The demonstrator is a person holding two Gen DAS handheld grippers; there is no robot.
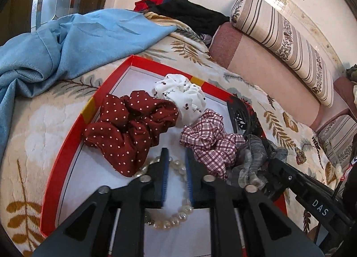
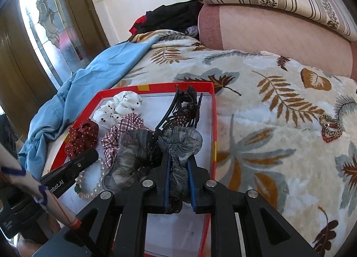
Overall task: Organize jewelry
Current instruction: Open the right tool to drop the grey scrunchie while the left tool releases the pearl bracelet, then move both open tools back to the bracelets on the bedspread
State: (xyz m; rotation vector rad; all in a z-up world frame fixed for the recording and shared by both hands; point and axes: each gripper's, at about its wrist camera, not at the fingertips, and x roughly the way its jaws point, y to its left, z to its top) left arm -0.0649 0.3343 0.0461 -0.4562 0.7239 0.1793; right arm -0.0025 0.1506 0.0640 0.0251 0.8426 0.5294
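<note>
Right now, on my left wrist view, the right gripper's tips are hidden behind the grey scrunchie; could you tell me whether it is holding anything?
Observer: Yes. In the right wrist view, the right gripper has grey scrunchie fabric filling the gap between its fingers.
Operator: Thank you. Is there free room nearby to set it down?
Observer: The white floor of the red box is bare at its near right corner, just below those fingers.
Operator: And what lies just beyond the scrunchie?
Observer: A black claw clip lies toward the box's far right corner. It overlaps the scrunchie in this view, but I cannot tell if they are tangled.
</note>
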